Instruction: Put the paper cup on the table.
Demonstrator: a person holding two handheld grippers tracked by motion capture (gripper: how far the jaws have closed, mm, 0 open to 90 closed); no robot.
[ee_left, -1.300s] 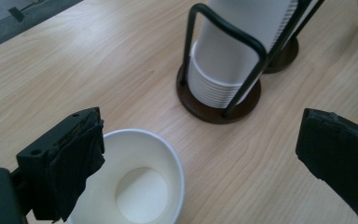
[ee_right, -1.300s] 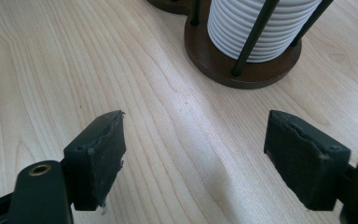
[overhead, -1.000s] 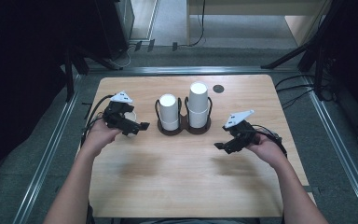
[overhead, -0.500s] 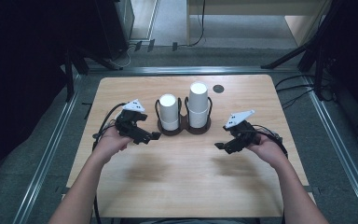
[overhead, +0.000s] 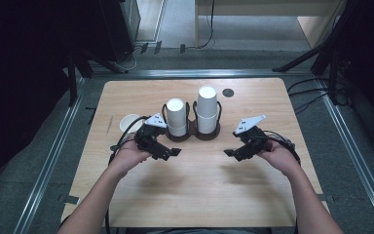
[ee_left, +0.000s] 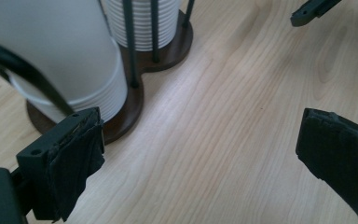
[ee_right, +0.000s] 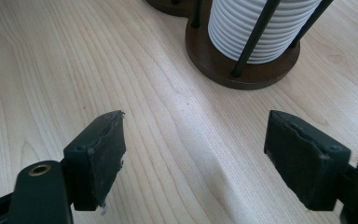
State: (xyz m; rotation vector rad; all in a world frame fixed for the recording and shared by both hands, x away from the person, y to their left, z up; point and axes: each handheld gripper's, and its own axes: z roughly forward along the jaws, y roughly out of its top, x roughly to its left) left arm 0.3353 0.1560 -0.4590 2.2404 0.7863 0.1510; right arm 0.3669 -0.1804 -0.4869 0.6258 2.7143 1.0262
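Observation:
Two stacks of white paper cups stand in a dark brown holder [overhead: 193, 132] with black wire rods: a shorter left stack [overhead: 175, 117] and a taller right stack [overhead: 207, 109]. A single white cup [overhead: 129, 123] stands alone on the table to the holder's left. My left gripper [overhead: 168, 152] hovers open just in front of the left stack, with nothing between its jaws. In the left gripper view [ee_left: 200, 158] that stack [ee_left: 60, 56] is close on the left. My right gripper [overhead: 234, 151] is open and empty to the front right of the holder, whose right stack [ee_right: 261, 28] lies ahead.
The wooden table [overhead: 195, 195] has bare room in front of both grippers. A small dark disc [overhead: 228, 92] lies behind the right stack. Metal rails [overhead: 53, 156] run along the table's sides, and cables trail on the floor at the right.
My left gripper has moved right and toward me, from left of the holder to in front of the left stack. A single white cup now shows where it was. The right gripper has stayed put.

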